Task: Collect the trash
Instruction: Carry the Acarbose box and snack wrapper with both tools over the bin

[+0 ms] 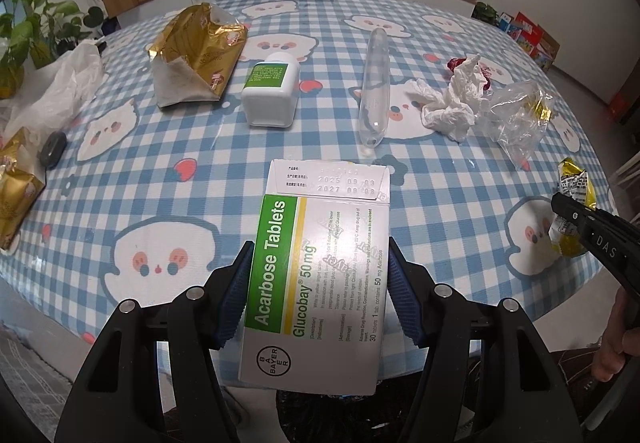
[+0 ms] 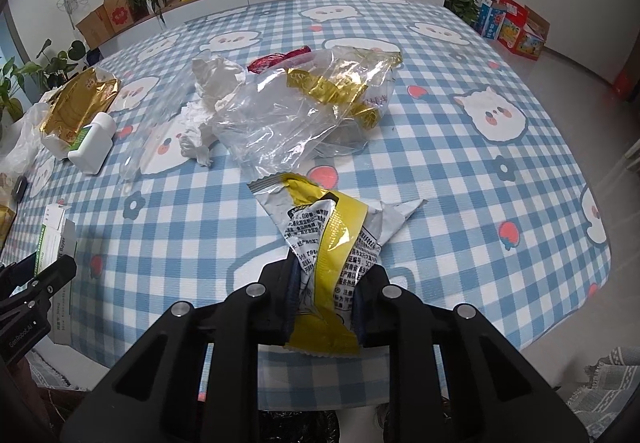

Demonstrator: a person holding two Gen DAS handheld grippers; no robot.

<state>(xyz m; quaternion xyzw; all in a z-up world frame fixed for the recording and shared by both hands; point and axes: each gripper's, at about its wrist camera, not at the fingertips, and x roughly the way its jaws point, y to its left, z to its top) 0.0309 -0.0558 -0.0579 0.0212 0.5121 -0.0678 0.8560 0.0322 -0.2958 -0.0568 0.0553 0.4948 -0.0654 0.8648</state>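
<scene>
While both tongs hang over the near edge of the table (image 1: pixel 224 179), the checked cloth beyond them lies open in a broad strip, with litter spread across the middle and far half. Left tongs (image 1: pixel 318 283) are clamped on the pill box (image 1: pixel 320 275), blue pads pressing its two long sides, box standing out past the fingertips toward the far side, its lower end hanging over the table's near rim. Right tongs (image 2: pixel 326 299) are pinched tight on the yellow wrapper (image 2: pixel 328 235), which fans out crumpled beyond the pads (its far tips over the cloth, whether touching I cannot tell). In the left view that same wrapper (image 1: pixel 574 199) shows at the far right by the table's right edge, in the black tips of the right tongs (image 1: pixel 568 209).

Further out: a white bottle (image 1: pixel 272 91) lying on its side in the middle, a gold bag (image 1: pixel 200 51) just left of it, a clear tube (image 1: pixel 374 83) to its right, then crumpled tissue (image 1: pixel 452 95) and a clear plastic bag (image 2: pixel 296 103) touching it on the right. A white bag (image 1: pixel 60 83) slumps at the left edge. Floor shows free off the right edge.
</scene>
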